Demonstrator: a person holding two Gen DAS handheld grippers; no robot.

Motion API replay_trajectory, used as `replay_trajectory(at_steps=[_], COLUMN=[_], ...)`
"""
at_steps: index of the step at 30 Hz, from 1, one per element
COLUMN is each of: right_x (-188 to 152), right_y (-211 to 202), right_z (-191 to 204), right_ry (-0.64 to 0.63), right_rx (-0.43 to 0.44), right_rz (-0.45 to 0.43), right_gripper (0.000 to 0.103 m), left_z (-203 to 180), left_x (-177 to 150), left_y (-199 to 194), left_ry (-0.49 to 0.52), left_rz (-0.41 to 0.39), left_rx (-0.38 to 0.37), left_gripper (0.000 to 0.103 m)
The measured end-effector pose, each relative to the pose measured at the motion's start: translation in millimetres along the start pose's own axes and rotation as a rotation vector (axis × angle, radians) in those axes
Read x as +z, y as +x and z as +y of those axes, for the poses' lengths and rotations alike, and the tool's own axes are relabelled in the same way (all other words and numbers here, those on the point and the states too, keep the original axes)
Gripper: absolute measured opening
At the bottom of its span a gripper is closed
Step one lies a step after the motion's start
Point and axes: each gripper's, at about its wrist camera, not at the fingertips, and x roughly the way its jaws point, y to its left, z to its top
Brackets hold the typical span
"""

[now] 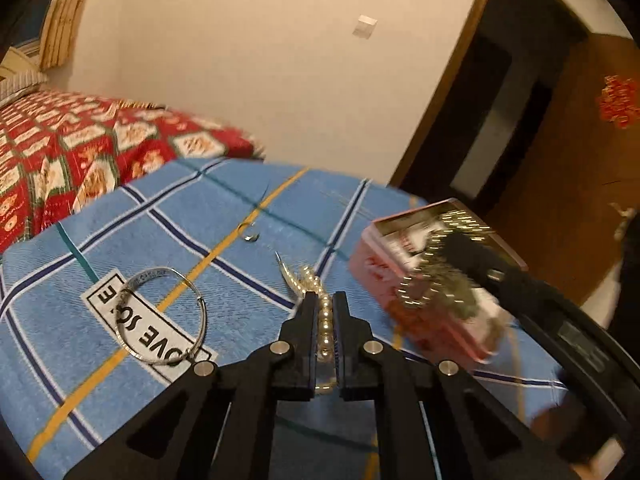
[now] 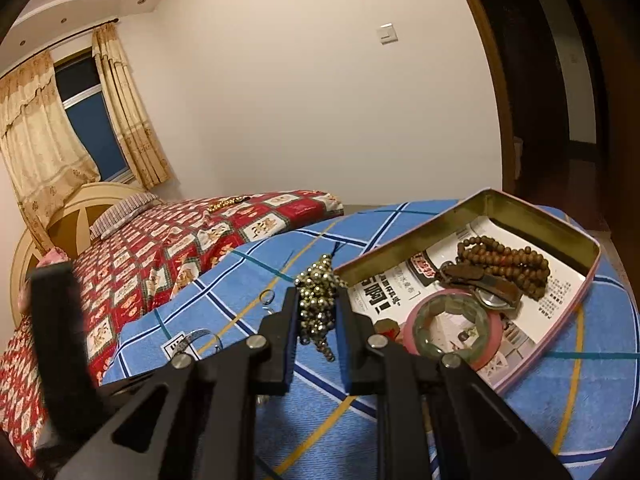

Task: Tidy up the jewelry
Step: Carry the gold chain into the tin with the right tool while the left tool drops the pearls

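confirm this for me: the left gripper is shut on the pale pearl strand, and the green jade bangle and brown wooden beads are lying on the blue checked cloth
Not quite. The left gripper is shut on the pale pearl strand, but the right wrist view shows the green jade bangle and brown wooden beads lying inside the pink metal tin, not on the cloth.

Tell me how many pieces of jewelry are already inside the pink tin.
3: a brown wooden bead string at the back, a wristwatch in the middle, and a green bangle at the front corner. A small red-and-gold item beside the bangle is unclear, and the tin wall may hide more.
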Motion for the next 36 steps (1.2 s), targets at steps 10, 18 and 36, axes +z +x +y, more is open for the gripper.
replay_trajectory(at_steps=[10, 18, 36], right_x=[5, 19, 58], right_y=[-13, -33, -25], right_z=[-6, -24, -130], right_ry=[0.028, 0.058, 0.135], right_rx=[0.015, -0.011, -0.131], right_rz=[-0.053, -0.142, -0.157], right_gripper=[0.02, 0.02, 0.02], left_z=[-7, -35, -111], left_x=[1, 26, 57], left_y=[-34, -56, 48], left_ry=[0.033, 0.113, 0.23], left_rz=[-0.082, -0.169, -0.113], left_rx=[-0.034, -0.086, -0.177], left_gripper=[0.005, 0.005, 0.005])
